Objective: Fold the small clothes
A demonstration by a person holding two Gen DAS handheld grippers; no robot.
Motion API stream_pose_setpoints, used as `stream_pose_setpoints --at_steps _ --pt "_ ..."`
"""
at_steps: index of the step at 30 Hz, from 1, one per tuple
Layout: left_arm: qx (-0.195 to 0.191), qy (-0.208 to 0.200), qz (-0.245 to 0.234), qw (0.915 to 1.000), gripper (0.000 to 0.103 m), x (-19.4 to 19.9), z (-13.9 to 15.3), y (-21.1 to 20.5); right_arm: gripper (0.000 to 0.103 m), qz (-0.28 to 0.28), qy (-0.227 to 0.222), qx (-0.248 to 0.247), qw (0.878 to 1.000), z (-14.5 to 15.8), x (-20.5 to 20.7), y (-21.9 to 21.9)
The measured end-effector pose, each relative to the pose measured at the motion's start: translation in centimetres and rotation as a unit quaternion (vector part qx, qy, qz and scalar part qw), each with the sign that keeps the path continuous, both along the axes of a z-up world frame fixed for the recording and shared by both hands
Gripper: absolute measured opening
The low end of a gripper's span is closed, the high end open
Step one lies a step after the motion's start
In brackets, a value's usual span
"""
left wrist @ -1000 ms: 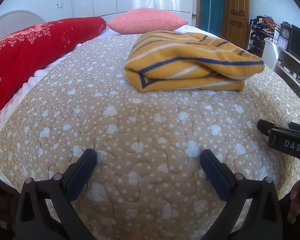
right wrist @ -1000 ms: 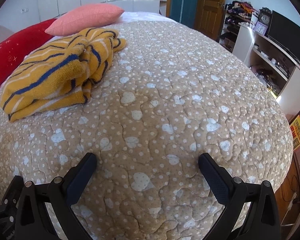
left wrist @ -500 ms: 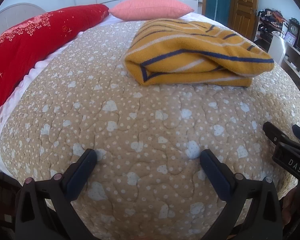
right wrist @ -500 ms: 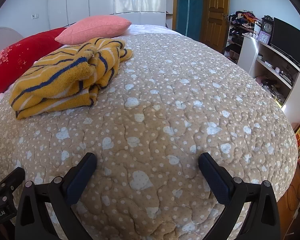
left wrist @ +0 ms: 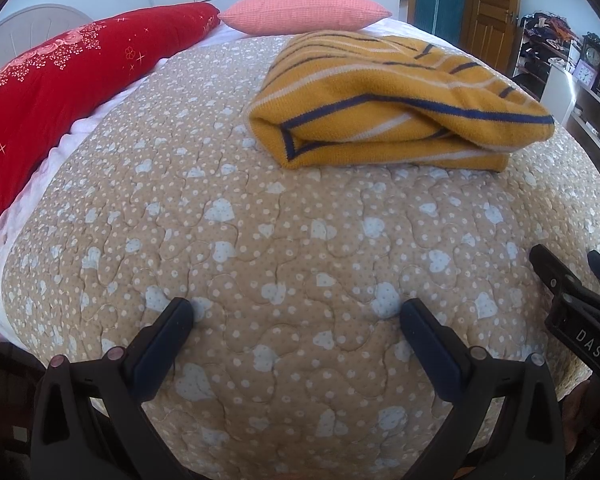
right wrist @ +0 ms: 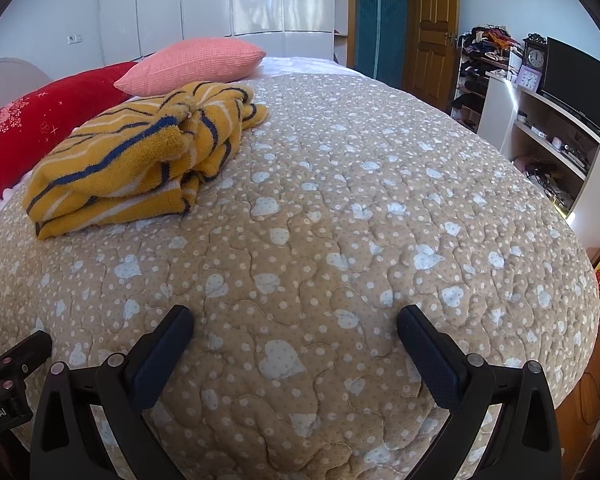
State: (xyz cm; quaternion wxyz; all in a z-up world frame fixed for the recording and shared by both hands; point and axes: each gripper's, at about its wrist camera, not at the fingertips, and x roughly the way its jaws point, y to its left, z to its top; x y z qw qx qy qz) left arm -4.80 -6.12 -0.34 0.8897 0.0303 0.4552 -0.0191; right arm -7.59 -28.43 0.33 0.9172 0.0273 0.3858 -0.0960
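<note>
A folded yellow garment with navy and white stripes point(left wrist: 396, 108) lies on the beige quilted bed cover point(left wrist: 260, 240), towards the far side; it also shows at the left in the right wrist view point(right wrist: 140, 164). My left gripper point(left wrist: 296, 316) is open and empty, low over the cover near the bed's front edge, well short of the garment. My right gripper point(right wrist: 294, 320) is open and empty too, over the cover to the right of the garment. The right gripper's body shows at the right edge of the left wrist view point(left wrist: 572, 304).
A red bolster point(left wrist: 60, 84) and a pink pillow point(left wrist: 304, 12) lie at the far left and head of the bed. A white shelf unit with a TV and clocks point(right wrist: 548, 112) stands to the right. A wooden door point(right wrist: 432, 28) is behind.
Both grippers have drawn back and tilted slightly, so the garment sits a little higher and farther in the views. Both stay open and empty.
</note>
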Motion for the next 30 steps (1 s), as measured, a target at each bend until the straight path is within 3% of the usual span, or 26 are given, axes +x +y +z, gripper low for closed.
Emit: stream_pose_setpoints --at_steps 30 --pt "-0.004 -0.004 -0.004 1.0 0.103 -0.03 -0.15 0.38 0.103 -0.002 -0.001 -0.003 1.0 -0.08 0.12 0.02"
